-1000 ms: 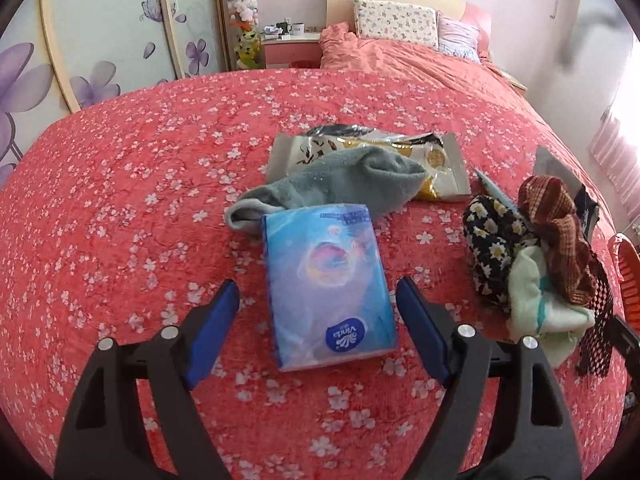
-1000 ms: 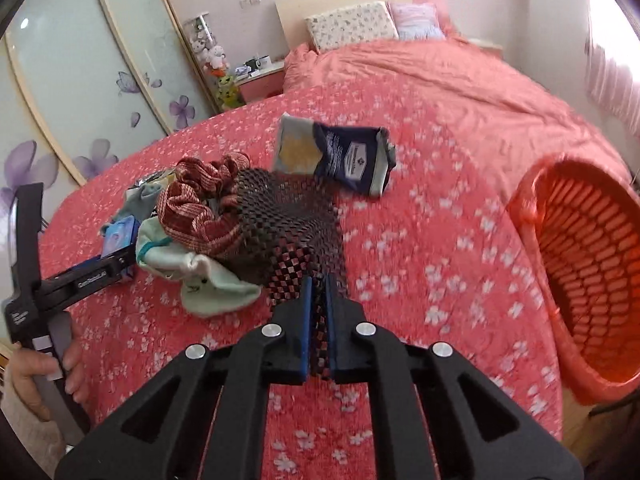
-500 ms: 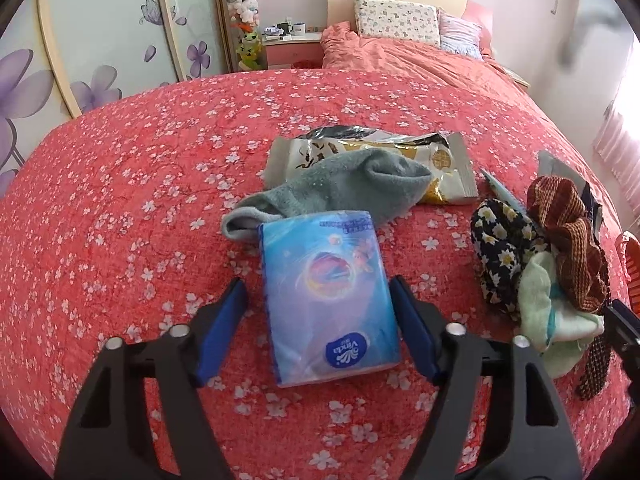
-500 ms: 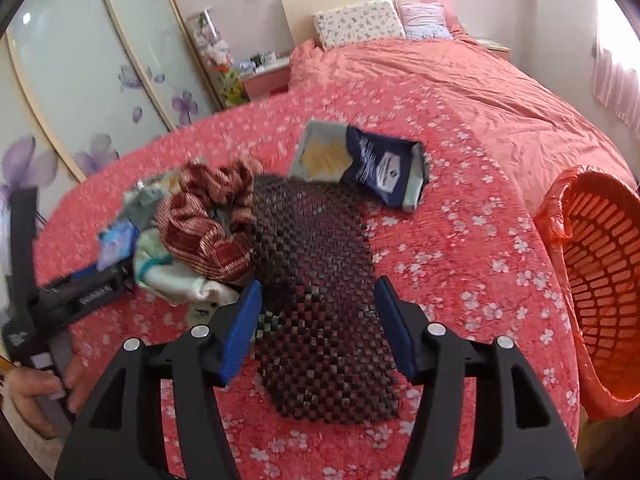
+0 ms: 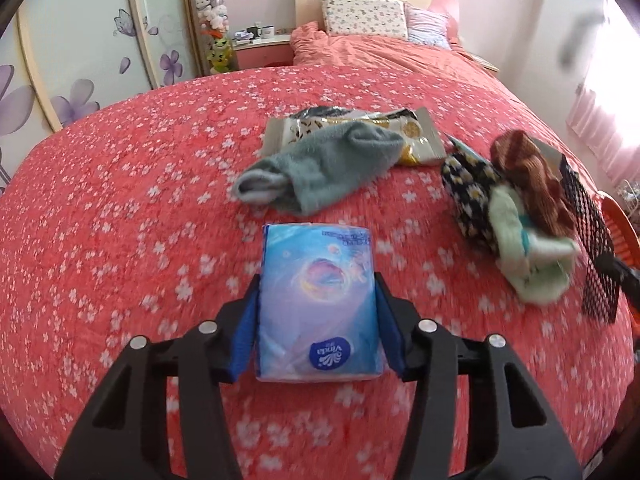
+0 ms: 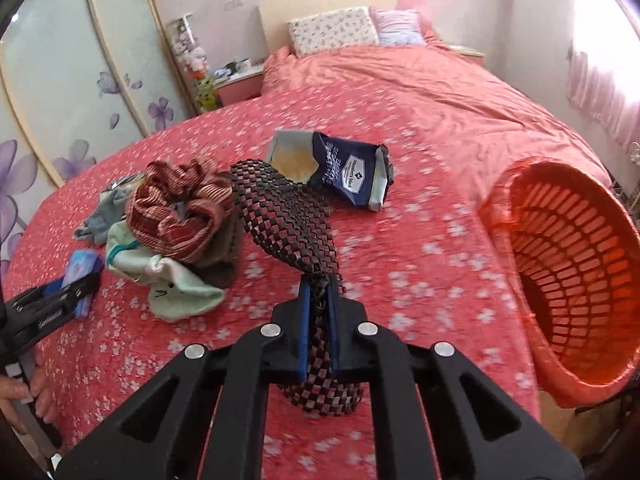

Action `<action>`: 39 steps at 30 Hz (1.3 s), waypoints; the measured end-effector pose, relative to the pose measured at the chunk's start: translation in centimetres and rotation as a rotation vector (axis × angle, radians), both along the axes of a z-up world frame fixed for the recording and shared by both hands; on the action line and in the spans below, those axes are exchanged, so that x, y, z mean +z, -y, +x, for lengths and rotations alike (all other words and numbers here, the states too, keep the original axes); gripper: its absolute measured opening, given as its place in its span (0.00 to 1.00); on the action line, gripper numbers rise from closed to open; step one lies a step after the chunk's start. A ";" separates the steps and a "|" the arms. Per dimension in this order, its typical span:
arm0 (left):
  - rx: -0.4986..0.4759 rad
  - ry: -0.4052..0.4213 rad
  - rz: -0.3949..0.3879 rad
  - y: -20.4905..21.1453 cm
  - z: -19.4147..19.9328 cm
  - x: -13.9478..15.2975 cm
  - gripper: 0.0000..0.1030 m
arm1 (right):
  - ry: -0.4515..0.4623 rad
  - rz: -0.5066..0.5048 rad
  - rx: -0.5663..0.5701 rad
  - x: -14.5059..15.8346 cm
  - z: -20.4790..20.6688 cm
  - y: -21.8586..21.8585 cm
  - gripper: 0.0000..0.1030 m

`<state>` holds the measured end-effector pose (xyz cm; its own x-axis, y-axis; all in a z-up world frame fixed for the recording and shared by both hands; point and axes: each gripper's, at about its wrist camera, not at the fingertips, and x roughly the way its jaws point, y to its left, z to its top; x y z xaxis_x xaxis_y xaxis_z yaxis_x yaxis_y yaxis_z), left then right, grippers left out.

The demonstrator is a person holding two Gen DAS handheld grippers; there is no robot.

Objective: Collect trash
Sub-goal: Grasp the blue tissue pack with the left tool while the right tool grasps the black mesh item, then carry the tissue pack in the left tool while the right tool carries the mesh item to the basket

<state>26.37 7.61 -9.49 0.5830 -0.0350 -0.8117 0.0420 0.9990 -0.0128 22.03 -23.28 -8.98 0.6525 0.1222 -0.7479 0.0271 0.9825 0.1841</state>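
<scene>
My left gripper (image 5: 318, 280) is shut on a blue tissue pack (image 5: 318, 304) on the red floral bedspread (image 5: 120, 208); its blue pads press both sides of the pack. My right gripper (image 6: 319, 288) is shut on a black checkered mesh mat (image 6: 292, 216) and holds its near end bunched above the bed. An orange basket (image 6: 568, 272) lies tilted at the bed's right edge. A dark blue snack bag (image 6: 344, 170) lies behind the mat. A silver snack wrapper (image 5: 416, 136) lies under a grey sock (image 5: 320, 168).
A heap of cloth items lies mid-bed: a striped red scrunchie (image 6: 180, 212), a pale green sock (image 6: 176, 280) and a daisy-print cloth (image 5: 468, 196). Pillows (image 6: 332, 30) and a nightstand (image 5: 260, 50) stand at the far end. Wardrobe doors (image 6: 60, 80) run along the left.
My left gripper closed from wide open onto the tissue pack. My right gripper opened around the mesh mat half a second ago and has shut on it again, lifting its near end.
</scene>
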 end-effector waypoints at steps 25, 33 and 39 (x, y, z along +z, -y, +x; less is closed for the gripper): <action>0.019 0.030 0.040 0.0 -2.7 -0.4 0.60 | -0.035 -0.029 0.035 -1.0 1.1 -2.0 0.33; 0.007 0.044 0.053 0.5 -3.6 -0.2 0.50 | -0.015 0.001 0.033 -0.5 0.7 -1.4 0.06; -0.002 0.071 0.047 0.4 -4.9 1.4 0.49 | 0.052 0.015 0.068 1.7 -1.0 -1.9 0.06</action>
